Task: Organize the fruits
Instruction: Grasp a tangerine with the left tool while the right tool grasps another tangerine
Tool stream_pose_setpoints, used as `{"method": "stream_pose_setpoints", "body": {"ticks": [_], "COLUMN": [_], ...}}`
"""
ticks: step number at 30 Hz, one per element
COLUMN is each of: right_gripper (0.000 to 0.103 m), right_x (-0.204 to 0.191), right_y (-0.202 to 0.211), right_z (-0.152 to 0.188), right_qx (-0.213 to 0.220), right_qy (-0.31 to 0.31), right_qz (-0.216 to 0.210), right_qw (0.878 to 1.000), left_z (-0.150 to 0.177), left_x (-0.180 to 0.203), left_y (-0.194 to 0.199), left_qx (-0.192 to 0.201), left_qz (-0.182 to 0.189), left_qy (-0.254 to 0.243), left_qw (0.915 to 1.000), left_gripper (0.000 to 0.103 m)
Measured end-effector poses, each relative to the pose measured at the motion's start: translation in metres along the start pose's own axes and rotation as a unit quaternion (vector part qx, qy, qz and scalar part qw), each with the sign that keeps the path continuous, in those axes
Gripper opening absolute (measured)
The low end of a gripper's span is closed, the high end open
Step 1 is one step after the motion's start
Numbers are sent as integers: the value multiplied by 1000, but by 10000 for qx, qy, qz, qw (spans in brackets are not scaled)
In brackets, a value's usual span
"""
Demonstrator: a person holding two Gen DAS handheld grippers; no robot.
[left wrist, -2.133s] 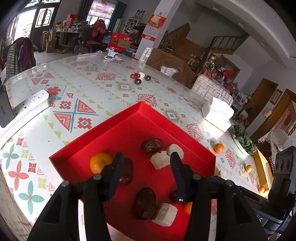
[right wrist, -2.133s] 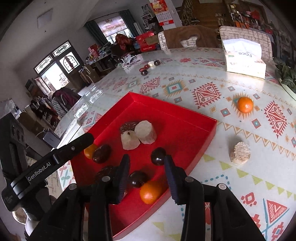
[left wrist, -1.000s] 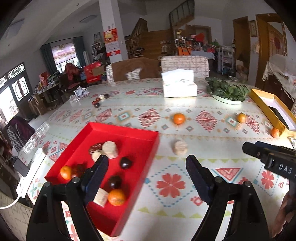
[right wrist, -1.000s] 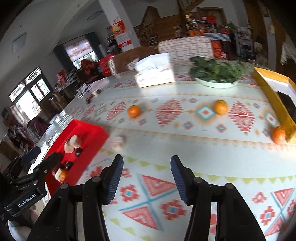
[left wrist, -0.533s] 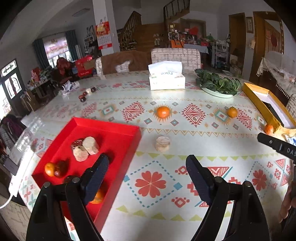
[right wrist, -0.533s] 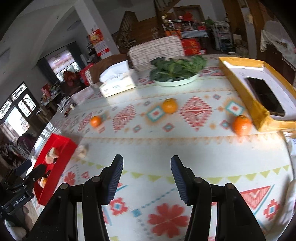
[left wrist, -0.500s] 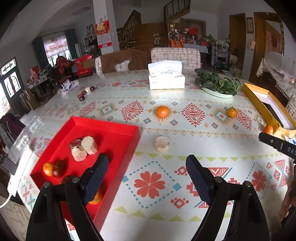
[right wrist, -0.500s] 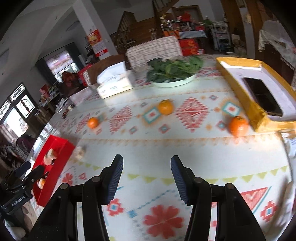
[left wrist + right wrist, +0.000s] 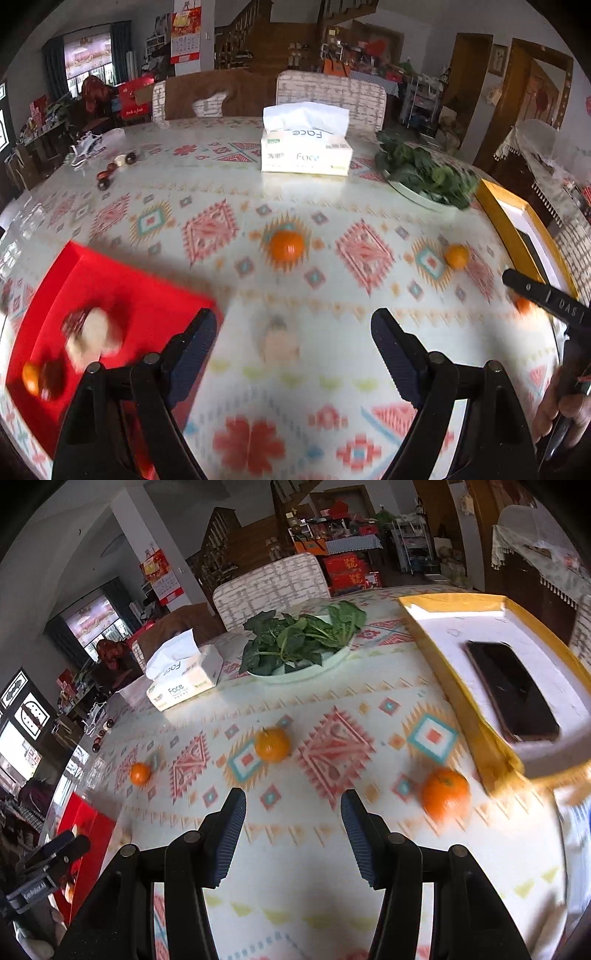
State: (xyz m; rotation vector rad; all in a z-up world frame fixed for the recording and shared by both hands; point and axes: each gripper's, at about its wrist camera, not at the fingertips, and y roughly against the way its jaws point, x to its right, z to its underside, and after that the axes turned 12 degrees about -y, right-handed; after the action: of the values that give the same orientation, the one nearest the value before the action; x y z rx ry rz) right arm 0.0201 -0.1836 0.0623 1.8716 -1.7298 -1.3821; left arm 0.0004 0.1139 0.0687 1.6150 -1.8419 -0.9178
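Observation:
My left gripper (image 9: 291, 343) is open and empty above the patterned table, just right of the red tray (image 9: 147, 295), which holds several fruits. A pale round fruit (image 9: 277, 339) lies blurred on the cloth between its fingers. An orange (image 9: 286, 246) lies farther off, another (image 9: 456, 256) to the right. My right gripper (image 9: 293, 830) is open and empty over the table. Three oranges show in its view: one near right (image 9: 445, 794), one ahead (image 9: 272, 744), one far left (image 9: 140, 773). The red tray (image 9: 85, 827) is at far left.
A tissue box (image 9: 306, 149) and a plate of greens (image 9: 424, 173) stand at the back. A yellow-edged box (image 9: 491, 672) with a phone (image 9: 511, 690) lies at the right. Small dark fruits (image 9: 110, 171) lie far left. Chairs stand behind the table.
Both grippers have moved rightward across the table, away from the red tray. The right gripper now faces the oranges near the yellow box. Both stay open.

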Motion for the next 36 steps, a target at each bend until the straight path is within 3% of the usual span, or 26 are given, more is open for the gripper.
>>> {"method": "stream_pose_setpoints", "body": {"ticks": [7, 14, 16, 18, 19, 24, 27, 36], "right_gripper": [58, 58, 58, 58, 58, 58, 37, 37], "right_x": [-12, -21, -22, -23, -24, -29, -33, -39], "right_y": [-47, -78, -84, -87, -89, -90, -91, -68], "right_z": [-26, -29, -29, -29, -28, -23, -21, -5], "right_qx": [-170, -302, -348, -364, -362, -268, -263, -267], "right_qy": [-84, 83, 108, 141, 171, 417, 510, 483], "right_qz": [81, 188, 185, 198, 205, 378, 444, 229], "right_qw": [9998, 9993, 9992, 9990, 9990, 9981, 9974, 9982], "left_z": [-36, -50, -50, -49, -48, -44, -42, -26], "left_x": [-19, -18, -14, -10, -8, -7, -9, -17], "left_y": [-62, -95, -100, -107, -111, -108, -100, -46], "left_qx": [-368, -585, -659, -818, -876, -763, -681, -246], "left_qz": [38, 124, 131, 97, 52, 45, 119, 404], "left_qy": [52, -35, -130, -225, -264, -278, -193, 24], "left_qw": [9993, 9982, 9977, 9963, 9958, 9967, 9974, 9989], "left_gripper": [85, 85, 71, 36, 34, 33, 33, 33]}}
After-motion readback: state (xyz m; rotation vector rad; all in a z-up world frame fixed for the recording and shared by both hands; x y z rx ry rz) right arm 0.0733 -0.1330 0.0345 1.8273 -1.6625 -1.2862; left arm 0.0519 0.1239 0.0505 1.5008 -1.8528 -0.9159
